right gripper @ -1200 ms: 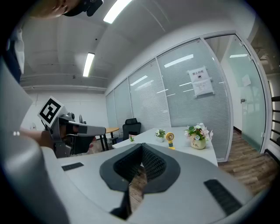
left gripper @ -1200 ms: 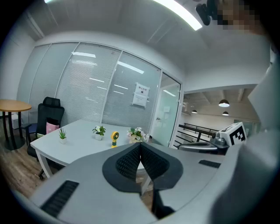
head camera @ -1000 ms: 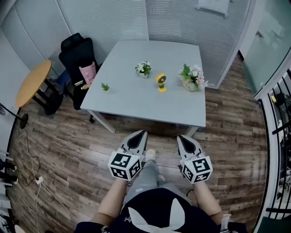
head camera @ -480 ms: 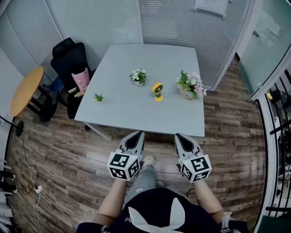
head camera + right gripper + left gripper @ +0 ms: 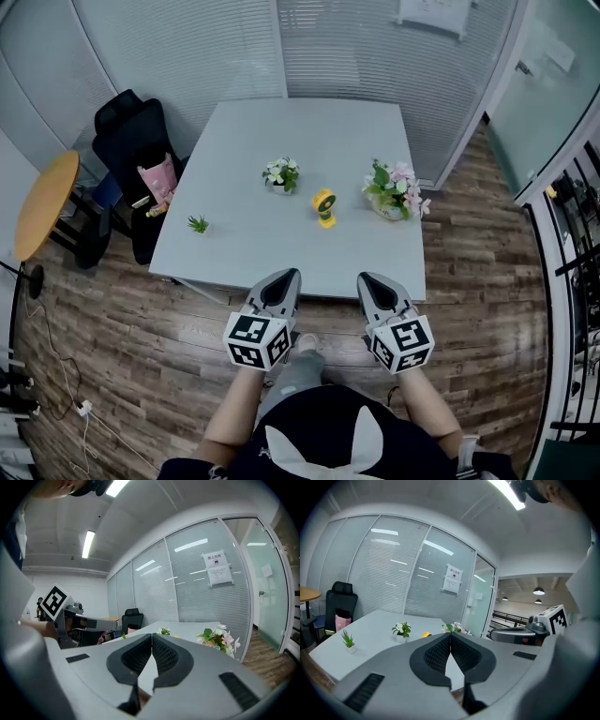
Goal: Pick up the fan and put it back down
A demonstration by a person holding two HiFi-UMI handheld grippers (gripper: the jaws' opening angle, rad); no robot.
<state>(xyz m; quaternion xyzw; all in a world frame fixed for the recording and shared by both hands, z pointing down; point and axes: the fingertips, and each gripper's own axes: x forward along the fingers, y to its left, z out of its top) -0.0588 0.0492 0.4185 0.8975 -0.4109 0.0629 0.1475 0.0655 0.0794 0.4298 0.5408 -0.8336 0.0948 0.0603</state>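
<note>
**Both grippers closed and empty at the table's near edge; fan standing on the tabletop**

- Table point(image 5: 309, 131): smooth, matte, pale grey top, rectangular. Plank floor point(image 5: 469, 281) of streaked brown wood underneath.
- Fan point(image 5: 324, 207): small, yellow, with a round head on a short stand. It stands upright near the middle of the table, clear of everything else and well apart from both grippers.
- To the fan's left is a little pot of white flowers point(image 5: 280, 174). To its right is a fuller bunch of pink and white flowers point(image 5: 395, 189) with green leaves. A tiny spiky green plant point(image 5: 198, 224) sits near the table's left edge.
- Left gripper point(image 5: 289, 274): grey, wedge-shaped shell tapering to a point. Its own view shows black ribbed pads meeting at the tip with nothing between them. The jaws are closed and hold nothing. It is held low in front of the near edge and points at the table.
- Right gripper point(image 5: 366, 277): same build and same state. The ribbed pads are pressed tip to tip, and only a triangular gap shows behind the contact line. It is empty.
- Each gripper carries a white cube with black square markers, one on the left point(image 5: 255, 339) and one on the right point(image 5: 402, 343), at its rear above the forearms.
- Surroundings: a black padded office chair point(image 5: 127, 141) with a pink item on its seat stands left of the table. A round wooden side table point(image 5: 42, 202) stands further left. The glass partitions point(image 5: 375, 56) have fine horizontal blinds.
</note>
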